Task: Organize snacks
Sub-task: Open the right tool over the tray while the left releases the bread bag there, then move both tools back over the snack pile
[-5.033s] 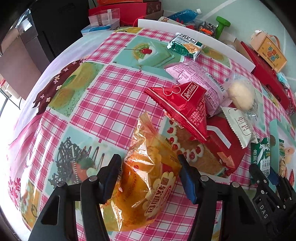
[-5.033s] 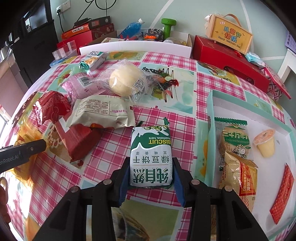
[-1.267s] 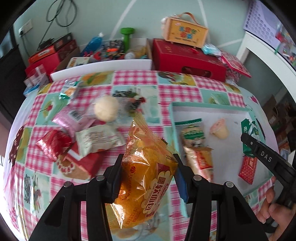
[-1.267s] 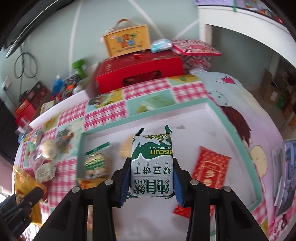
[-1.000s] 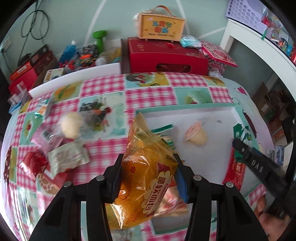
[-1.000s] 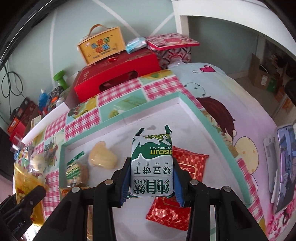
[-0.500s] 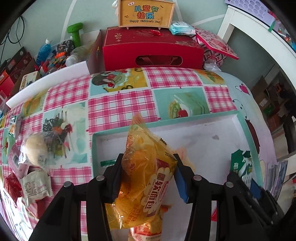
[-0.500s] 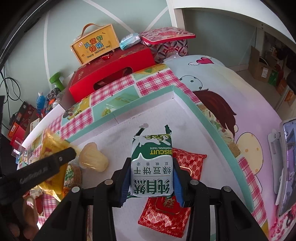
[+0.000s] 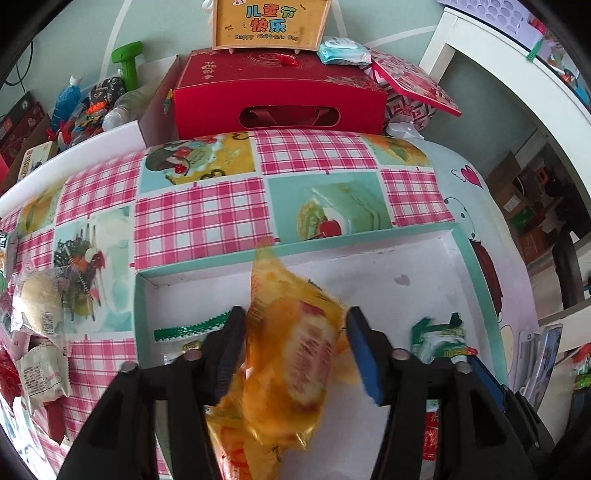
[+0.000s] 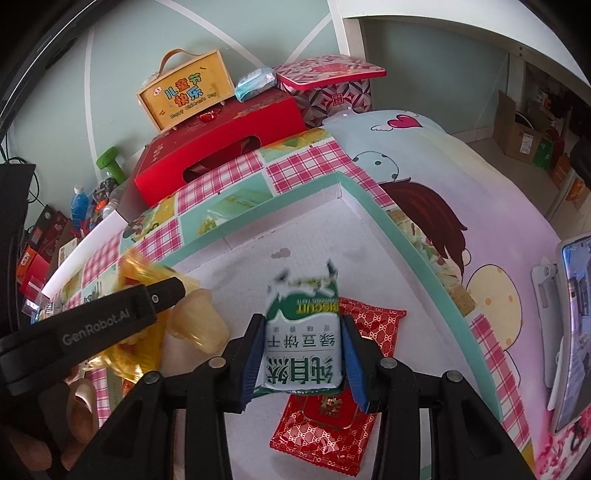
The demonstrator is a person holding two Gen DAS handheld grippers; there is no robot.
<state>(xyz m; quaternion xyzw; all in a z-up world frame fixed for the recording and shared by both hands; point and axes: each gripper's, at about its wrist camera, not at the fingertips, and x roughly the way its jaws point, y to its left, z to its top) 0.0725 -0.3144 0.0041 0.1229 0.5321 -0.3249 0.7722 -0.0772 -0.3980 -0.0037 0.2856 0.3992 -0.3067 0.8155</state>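
My left gripper (image 9: 295, 321) hangs over the teal-rimmed white tray (image 9: 332, 236), and its jaws are opening. A yellow bread bag (image 9: 291, 350) sits between them, blurred and slipping down, with small gaps at both pads. Under it lie a green-edged packet (image 9: 184, 328) and other snacks. My right gripper (image 10: 303, 332) is shut on a green and white biscuit pack (image 10: 303, 347), held upright above a red patterned packet (image 10: 332, 424) on the tray (image 10: 388, 229) floor. A yellow jelly cup (image 10: 197, 325) lies beside the left gripper's finger (image 10: 147, 299).
A red gift box (image 9: 277, 96) with a yellow carry box (image 9: 269, 22) on it stands behind the table. A wrapped bun (image 9: 40, 306) and a white packet (image 9: 40, 369) lie left of the tray. A phone (image 10: 572, 325) rests at the right. A hand (image 10: 37, 443) holds the left gripper.
The left gripper came over the tray with the yellow bag, then its jaws widened and the bag began to drop. The right gripper kept still with the biscuit pack.
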